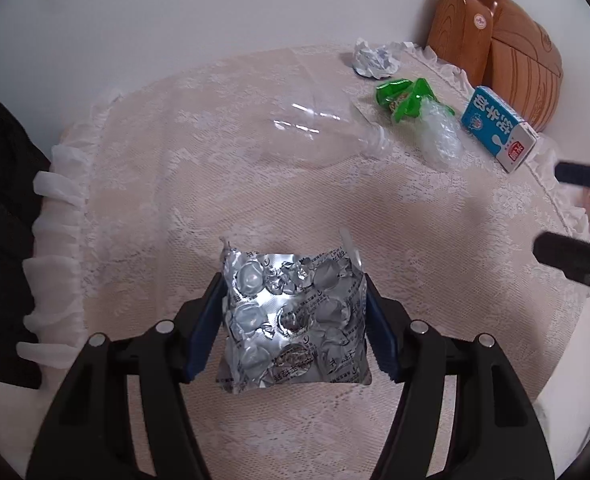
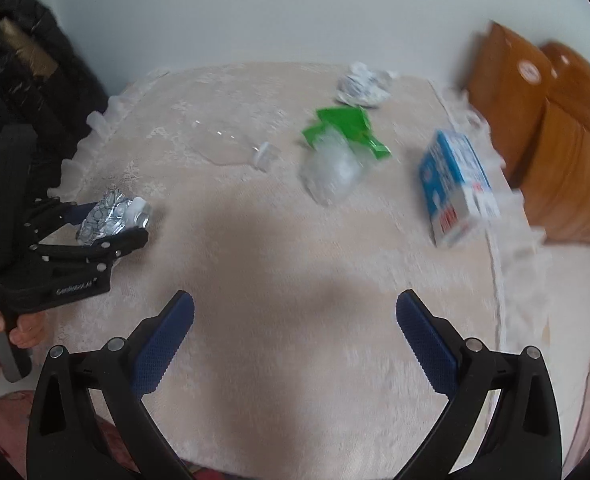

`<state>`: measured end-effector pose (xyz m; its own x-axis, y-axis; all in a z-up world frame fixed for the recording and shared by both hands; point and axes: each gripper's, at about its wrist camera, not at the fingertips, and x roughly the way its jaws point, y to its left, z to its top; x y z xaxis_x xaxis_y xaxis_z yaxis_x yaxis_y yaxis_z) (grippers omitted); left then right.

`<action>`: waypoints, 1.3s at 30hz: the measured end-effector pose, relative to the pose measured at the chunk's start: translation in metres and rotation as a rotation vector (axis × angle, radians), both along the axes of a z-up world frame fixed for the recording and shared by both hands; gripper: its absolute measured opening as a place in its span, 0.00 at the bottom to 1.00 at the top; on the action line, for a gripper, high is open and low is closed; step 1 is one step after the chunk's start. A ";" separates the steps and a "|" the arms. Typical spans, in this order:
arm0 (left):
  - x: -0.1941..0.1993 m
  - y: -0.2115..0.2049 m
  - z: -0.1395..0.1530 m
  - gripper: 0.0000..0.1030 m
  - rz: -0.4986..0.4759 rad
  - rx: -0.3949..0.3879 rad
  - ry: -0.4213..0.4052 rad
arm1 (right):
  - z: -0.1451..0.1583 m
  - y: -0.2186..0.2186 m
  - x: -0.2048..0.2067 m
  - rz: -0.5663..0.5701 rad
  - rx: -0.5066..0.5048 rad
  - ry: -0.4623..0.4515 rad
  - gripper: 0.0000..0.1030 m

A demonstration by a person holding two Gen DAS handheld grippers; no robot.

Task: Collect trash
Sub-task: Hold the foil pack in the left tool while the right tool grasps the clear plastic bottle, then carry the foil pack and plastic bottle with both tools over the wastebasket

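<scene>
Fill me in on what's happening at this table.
A person is clearing rubbish off a lace-covered table with two handheld grippers. The left gripper is clamped on a crumpled silver foil blister pack. The right gripper is open and empty above the cloth. Still lying there: a clear plastic bottle, a green wrapper, a crumpled white paper ball and a blue-and-white milk carton.

two downward wrist views, shared tablecloth (image 1: 143, 184)

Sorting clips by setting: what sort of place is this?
Probably a home room: a round table under a lace tablecloth, wooden chairs against a plain wall, a milk carton among scattered trash.
</scene>
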<state>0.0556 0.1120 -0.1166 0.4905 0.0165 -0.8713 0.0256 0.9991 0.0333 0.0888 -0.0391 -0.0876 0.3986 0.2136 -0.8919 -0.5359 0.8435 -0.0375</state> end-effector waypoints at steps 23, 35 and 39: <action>0.032 0.038 -0.005 0.61 0.029 -0.014 0.009 | -0.063 0.111 0.112 0.241 -0.002 0.076 0.68; -0.006 -0.050 0.027 0.61 -0.135 -0.102 0.002 | -0.024 -0.034 -0.006 -0.133 0.231 0.128 0.68; -0.030 -0.107 0.034 0.61 -0.258 -0.141 0.023 | -0.019 -0.101 -0.068 -0.314 0.252 0.126 0.68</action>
<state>0.0256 0.0054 -0.0831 0.4427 -0.2284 -0.8671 0.2782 0.9543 -0.1093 0.0205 -0.1401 -0.1067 0.3704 0.3162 -0.8734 -0.2381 0.9412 0.2398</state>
